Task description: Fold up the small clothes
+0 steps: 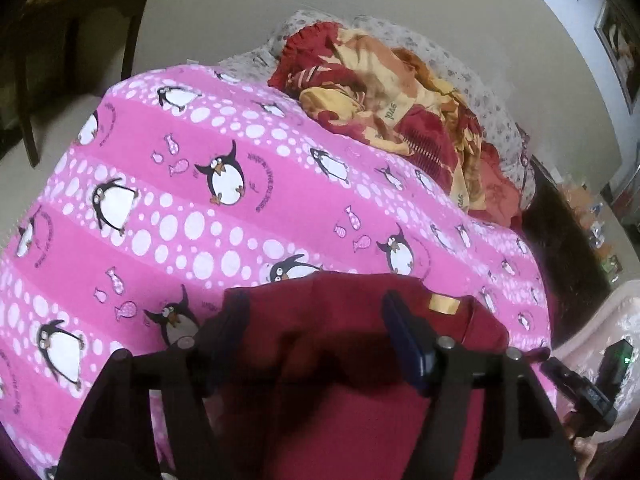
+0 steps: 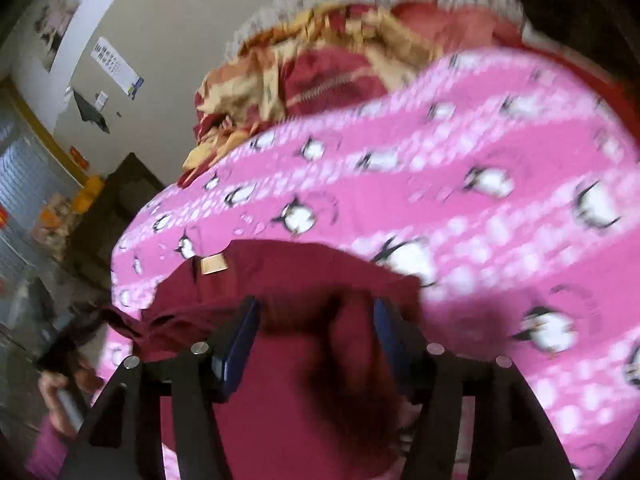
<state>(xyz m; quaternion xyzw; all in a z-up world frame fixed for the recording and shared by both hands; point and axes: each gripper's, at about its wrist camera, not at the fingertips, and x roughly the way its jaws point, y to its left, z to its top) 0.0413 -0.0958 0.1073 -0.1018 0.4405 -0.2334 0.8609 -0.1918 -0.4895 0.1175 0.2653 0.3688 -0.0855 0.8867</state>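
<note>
A maroon garment (image 1: 340, 320) with a tan label (image 1: 444, 304) lies on the pink penguin bedsheet (image 1: 200, 208), near its front edge. My left gripper (image 1: 316, 316) hovers over the garment's left part, open, blue pads (image 1: 404, 336) apart, with cloth beneath the gap. In the right wrist view the same garment (image 2: 304, 280) and label (image 2: 214, 266) show, blurred. My right gripper (image 2: 316, 316) stands open over its right part. A raised fold of cloth sits between the fingers (image 2: 240, 340), and the pads do not press it.
A heap of red and yellow clothes (image 1: 404, 112) lies at the far end of the bed against a grey patterned pillow (image 1: 480, 92). A dark chair (image 1: 60, 52) stands at the left. The other hand-held gripper (image 1: 592, 392) shows at the lower right.
</note>
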